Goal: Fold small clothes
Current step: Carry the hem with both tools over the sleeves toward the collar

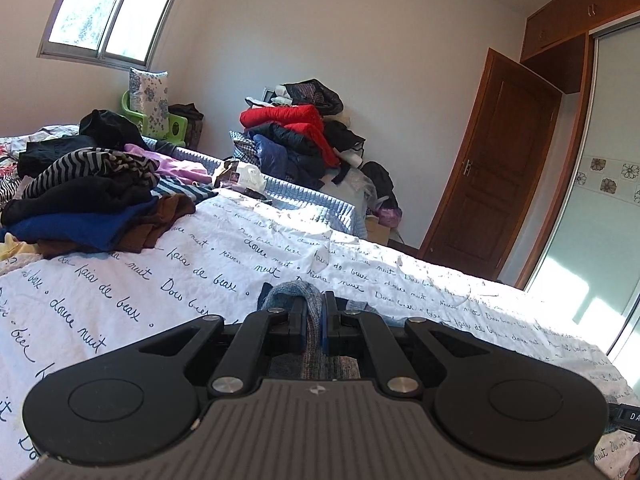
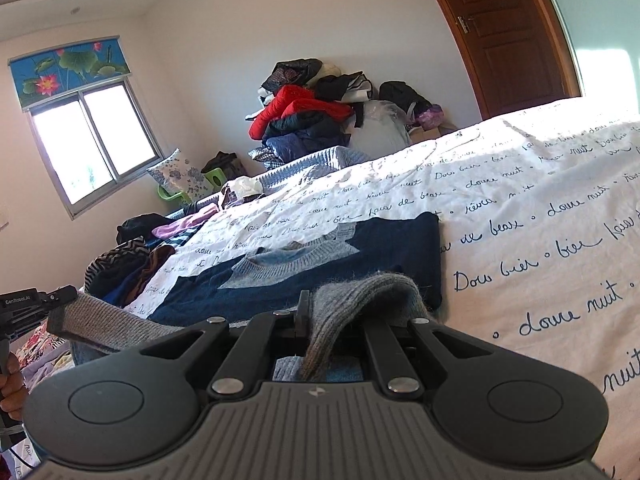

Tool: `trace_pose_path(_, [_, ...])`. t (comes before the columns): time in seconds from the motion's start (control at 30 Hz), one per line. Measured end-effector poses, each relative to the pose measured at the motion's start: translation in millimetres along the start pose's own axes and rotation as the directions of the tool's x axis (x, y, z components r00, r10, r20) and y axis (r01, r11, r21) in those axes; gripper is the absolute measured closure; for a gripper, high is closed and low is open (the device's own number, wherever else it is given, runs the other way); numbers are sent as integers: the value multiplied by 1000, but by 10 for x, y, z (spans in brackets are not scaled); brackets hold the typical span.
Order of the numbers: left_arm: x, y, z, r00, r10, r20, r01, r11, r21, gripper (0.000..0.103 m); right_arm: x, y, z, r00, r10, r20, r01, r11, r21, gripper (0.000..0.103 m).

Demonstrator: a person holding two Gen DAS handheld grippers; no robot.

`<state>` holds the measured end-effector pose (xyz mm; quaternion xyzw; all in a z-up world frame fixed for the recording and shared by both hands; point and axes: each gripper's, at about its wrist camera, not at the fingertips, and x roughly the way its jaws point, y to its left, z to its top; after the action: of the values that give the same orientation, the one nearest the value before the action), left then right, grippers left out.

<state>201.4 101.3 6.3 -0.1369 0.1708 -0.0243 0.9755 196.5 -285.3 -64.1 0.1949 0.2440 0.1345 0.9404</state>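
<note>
1. Left gripper [image 1: 314,312]: jaws pinched together on a fold of grey-blue knit, the hem edge of the sweater [image 2: 304,264]. Fabric bunches up over the fingertips and runs back between the fingers.
2. Right gripper [image 2: 316,312]: clamped on the grey ribbed hem too; knit drapes over the right finger, so that one is hidden. The left gripper shows at the far left of the right wrist view, with the hem stretched between the two.
3. Sweater location: flat on the bed [image 2: 540,184], on the white sheet with script print, right in front of the right gripper. Navy body, grey collar pointing away, both sleeves look already crossed inward over the chest.
4. Progress, my read: sleeves in, side folds done. Bottom hem is lifted off the bed at both corners, so this is the bottom-to-collar fold, only just begun.
5. Left for this item: carry hem forward to the collar, lay it down, release, maybe one more halving.
6. Stack of folded clothes [image 1: 92,200] sits at the left of the bed, several pieces, so part of the batch is done.
7. Loose pile [image 1: 304,128] by the far wall, red jacket on top. Can't tell if that belongs to the task.
8. Risk: uneven pull between grippers skews the fold line.
</note>
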Motion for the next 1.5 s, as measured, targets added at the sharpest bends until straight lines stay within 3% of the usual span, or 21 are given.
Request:
trace_pose_path(0.7, [545,32,190,997,56,-62,-55,998,6,96,468,-11,319,1000,-12,-10,12,999,-37,97])
trace_pose_path(1.5, [925,-167,364,996,68,-53,-64,996,63,96,836,-149,575,999,-49,-21,48,998,-40,97])
